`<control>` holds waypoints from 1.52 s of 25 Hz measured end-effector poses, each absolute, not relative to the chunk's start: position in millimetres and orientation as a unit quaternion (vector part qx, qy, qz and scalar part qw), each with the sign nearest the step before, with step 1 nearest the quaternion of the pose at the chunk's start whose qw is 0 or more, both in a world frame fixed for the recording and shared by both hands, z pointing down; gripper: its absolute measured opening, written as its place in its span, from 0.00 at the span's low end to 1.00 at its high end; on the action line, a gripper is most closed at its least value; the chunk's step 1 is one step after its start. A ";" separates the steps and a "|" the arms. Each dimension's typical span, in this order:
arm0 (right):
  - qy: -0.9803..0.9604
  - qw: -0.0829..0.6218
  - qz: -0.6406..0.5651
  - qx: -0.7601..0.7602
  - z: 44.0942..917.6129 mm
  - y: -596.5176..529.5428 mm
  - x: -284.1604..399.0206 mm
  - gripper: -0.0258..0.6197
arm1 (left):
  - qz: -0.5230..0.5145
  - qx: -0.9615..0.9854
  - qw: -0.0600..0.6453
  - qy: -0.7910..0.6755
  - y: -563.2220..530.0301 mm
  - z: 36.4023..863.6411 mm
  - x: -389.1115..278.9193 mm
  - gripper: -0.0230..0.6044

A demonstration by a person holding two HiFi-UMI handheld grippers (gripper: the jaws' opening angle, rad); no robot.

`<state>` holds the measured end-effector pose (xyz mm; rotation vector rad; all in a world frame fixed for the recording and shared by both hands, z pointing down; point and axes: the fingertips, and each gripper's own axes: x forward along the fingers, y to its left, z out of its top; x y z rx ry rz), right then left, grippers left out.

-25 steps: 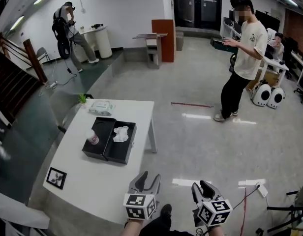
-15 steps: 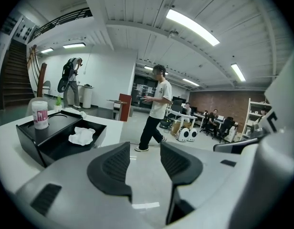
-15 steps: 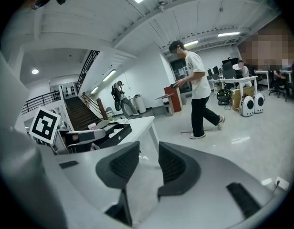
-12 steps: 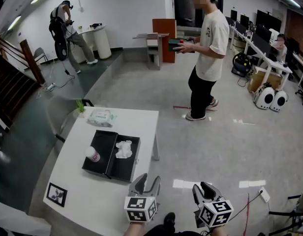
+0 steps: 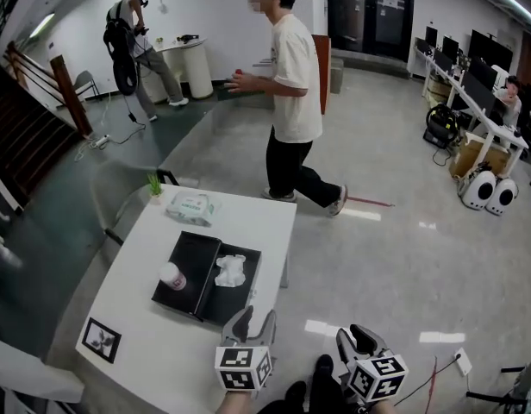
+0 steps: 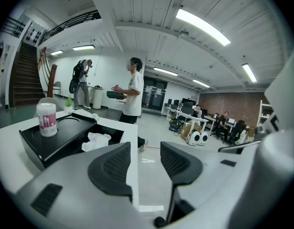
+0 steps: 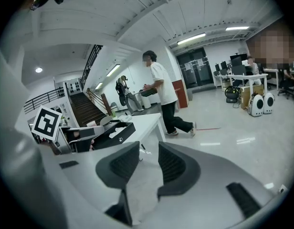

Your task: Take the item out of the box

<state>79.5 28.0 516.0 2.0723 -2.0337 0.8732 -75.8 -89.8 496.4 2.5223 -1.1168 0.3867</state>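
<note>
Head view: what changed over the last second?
The person in the white T-shirt walked from the right across to behind the table. The view closed in: the black box now sits nearer the left hand-held gripper. Nothing taken or released. Unchanged: it and the right hand-held gripper open and empty; crumpled white item in the box.

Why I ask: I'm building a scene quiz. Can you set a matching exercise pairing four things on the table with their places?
Things:
1. cup
2. crumpled tissue
3. wipes pack
4. marker card

Places, as seen in the head view:
A. near left corner of the table
B. right half of the box
C. left half of the box
D. beyond the box, at the far end

Pairs: 1-C, 2-B, 3-D, 4-A
</note>
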 end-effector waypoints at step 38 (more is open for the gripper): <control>-0.863 0.116 0.283 0.401 530.2 -229.3 29.4 0.21 | 0.149 0.711 0.182 -0.663 -212.9 494.3 -157.7 0.35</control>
